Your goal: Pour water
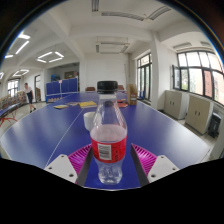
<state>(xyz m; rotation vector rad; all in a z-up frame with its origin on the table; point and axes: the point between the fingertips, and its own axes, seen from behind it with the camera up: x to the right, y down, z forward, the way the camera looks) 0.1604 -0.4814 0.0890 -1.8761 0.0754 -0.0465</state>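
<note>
One tool (110,160) grips one clear water bottle (109,135) with a red label, its two pink pads (81,158) pressed against the label's sides; the bottle is held upright, probably so nothing spills before pouring. Just beyond it, near the middle of the blue surface (160,125), one pale cup (90,121) stands as the likely receiver. One dark chair (107,87) sits at the far side.
</note>
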